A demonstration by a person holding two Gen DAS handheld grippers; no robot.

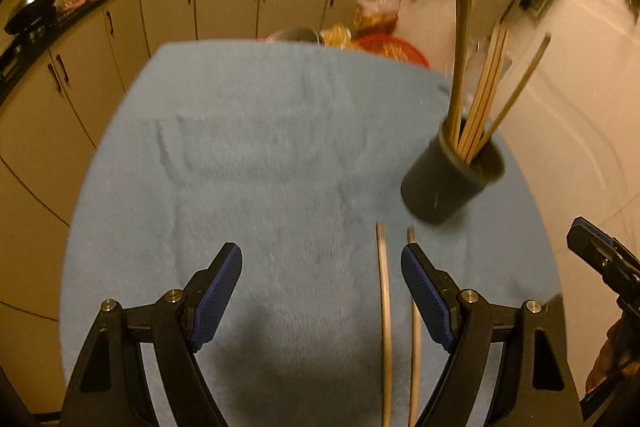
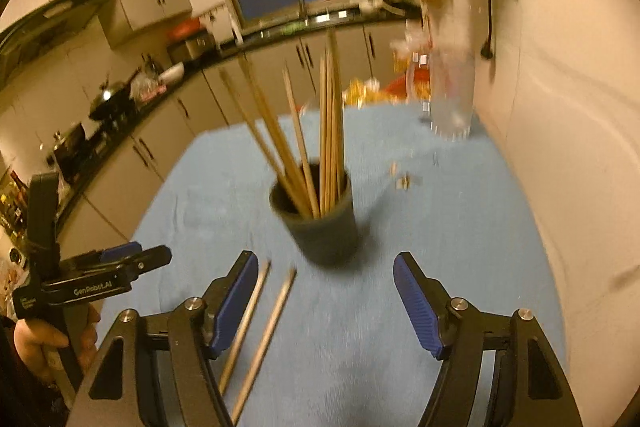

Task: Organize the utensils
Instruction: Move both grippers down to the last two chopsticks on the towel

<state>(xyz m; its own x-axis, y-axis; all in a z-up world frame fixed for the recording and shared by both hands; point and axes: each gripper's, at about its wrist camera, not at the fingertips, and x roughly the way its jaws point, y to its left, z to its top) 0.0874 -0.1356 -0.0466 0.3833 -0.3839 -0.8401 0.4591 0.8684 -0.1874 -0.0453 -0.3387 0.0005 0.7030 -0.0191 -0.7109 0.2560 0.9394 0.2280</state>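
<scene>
A dark cup (image 1: 452,183) (image 2: 324,235) stands on the blue cloth (image 1: 260,147) (image 2: 440,227) with several wooden chopsticks (image 1: 480,99) (image 2: 330,131) upright in it. Two loose chopsticks (image 1: 385,307) (image 2: 272,327) lie side by side on the cloth in front of the cup. My left gripper (image 1: 322,255) hangs open over the cloth; one loose chopstick runs between its fingers near the right finger, untouched. My right gripper (image 2: 326,263) is open just before the cup, nothing between its pads, with the loose chopsticks by its left finger. Each view shows the other gripper at its edge.
A clear glass container (image 2: 452,99) stands at the cloth's far right by the pale wall (image 2: 560,147). Small bits (image 2: 406,181) lie behind the cup. A red basket (image 1: 396,47) and bags sit past the far edge. Kitchen cabinets (image 1: 224,7) run along the back and left.
</scene>
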